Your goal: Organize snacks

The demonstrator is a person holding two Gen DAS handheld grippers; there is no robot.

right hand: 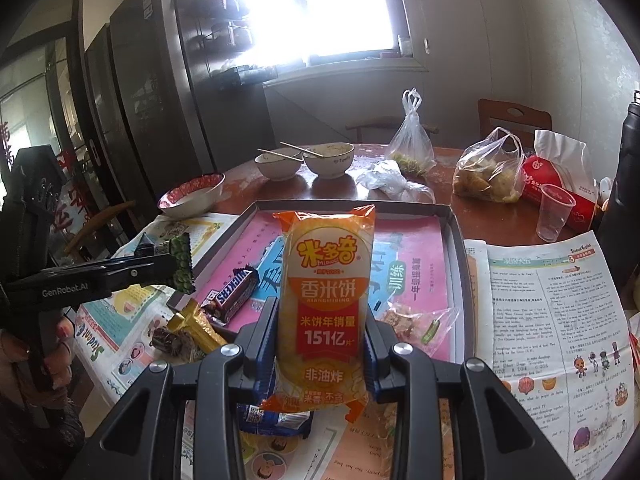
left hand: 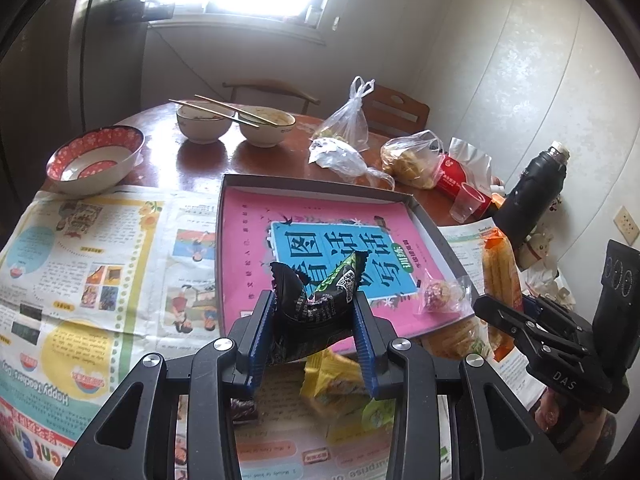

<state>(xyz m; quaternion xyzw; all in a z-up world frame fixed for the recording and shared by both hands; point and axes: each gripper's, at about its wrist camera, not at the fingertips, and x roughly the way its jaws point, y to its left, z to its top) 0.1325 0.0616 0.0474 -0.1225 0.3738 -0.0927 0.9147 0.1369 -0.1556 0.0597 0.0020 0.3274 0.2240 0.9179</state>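
Snacks lay heaped just in front of the shallow box (right hand: 458, 240), at its near edge, and much of that heap was hard to read. In the right wrist view a blue packet (right hand: 276, 420) was mostly hidden beneath the orange rice-cracker pack (right hand: 326, 312). A yellow wrapper (right hand: 196, 326) and a dark crumpled one lay half under each other beside a Snickers bar (right hand: 234, 292) that rested on the box's left near corner. In the left wrist view the yellow wrapper was blurred behind the left gripper (left hand: 316, 320).

Inside the box a pink booklet (left hand: 248, 232) covered the floor. Only a clear-wrapped round sweet (left hand: 436, 294) lay on it, near the right front corner, and the far half of the box was bare. Bowls, plastic bags, a red pouch and a clear cup (right hand: 554, 212) stood on the table beyond and to the right of the box, apart from its rim. Newspaper lay to either side.

The left gripper pinched a black-and-green wrapper (left hand: 320, 296) between its blue pads, raised over the box's near edge. The right gripper (right hand: 324, 344) pinched the orange rice-cracker pack upright, its jaws pressed against the pack's sides, above the same near edge.
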